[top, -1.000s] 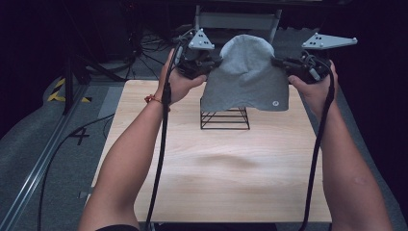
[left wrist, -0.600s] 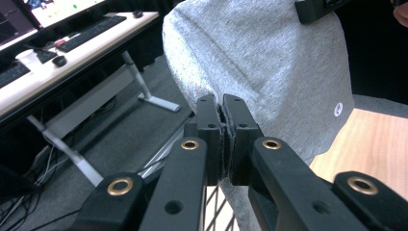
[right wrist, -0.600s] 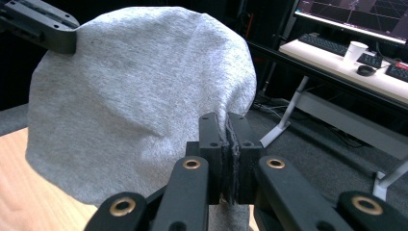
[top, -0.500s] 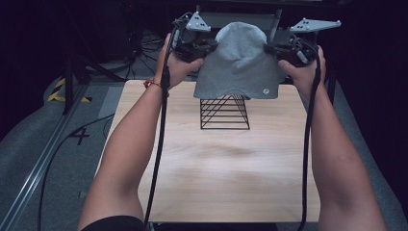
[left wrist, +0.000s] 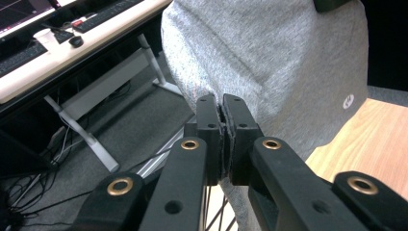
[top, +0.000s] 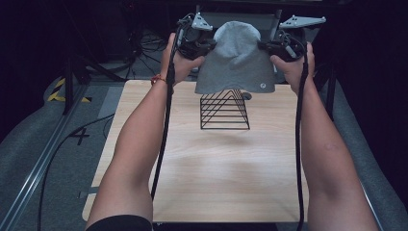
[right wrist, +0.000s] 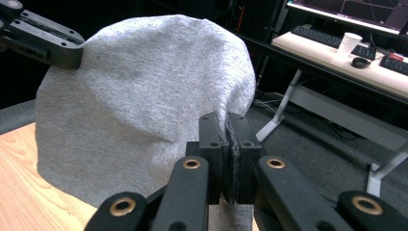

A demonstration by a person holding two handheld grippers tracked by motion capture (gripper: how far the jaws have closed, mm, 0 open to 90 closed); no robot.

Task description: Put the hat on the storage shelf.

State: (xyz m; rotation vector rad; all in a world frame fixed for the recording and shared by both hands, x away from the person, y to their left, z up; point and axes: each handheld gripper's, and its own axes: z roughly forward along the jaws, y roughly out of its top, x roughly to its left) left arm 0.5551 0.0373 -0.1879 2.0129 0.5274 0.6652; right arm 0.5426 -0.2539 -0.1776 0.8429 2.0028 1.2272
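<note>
Grey hat (top: 235,60) hangs in the air between my two grippers, up above the far end of the wooden table (top: 202,178). It is soft and round on top, and it has a tiny white round mark (top: 262,86) near its bottom edge.

My left gripper (top: 208,47) holds the hat's left side. In the left gripper view my two black jaws are squeezed tight together — a thin fold of grey cloth is pinched between them. The hat (left wrist: 274,62) spreads out big right behind the jaws, and I can see the little white mark (left wrist: 348,100) there too.

My right gripper (top: 262,45) holds the hat's right side. In the right gripper view those jaws are closed just as tight, with the hat's edge caught between them. The hat (right wrist: 144,106) puffs out to the left, and my other gripper (right wrist: 41,36) bites it at the top corner.

A black wire rack (top: 224,109) stands on the table right under the hat. It looks like a little tent made of thin bars. The hat's bottom edge hangs just over its pointy top — I cannot tell if they touch.

Behind the table there is a white desk (right wrist: 337,57) with a paper cup (right wrist: 349,43) and a keyboard (right wrist: 320,32) on it.
</note>
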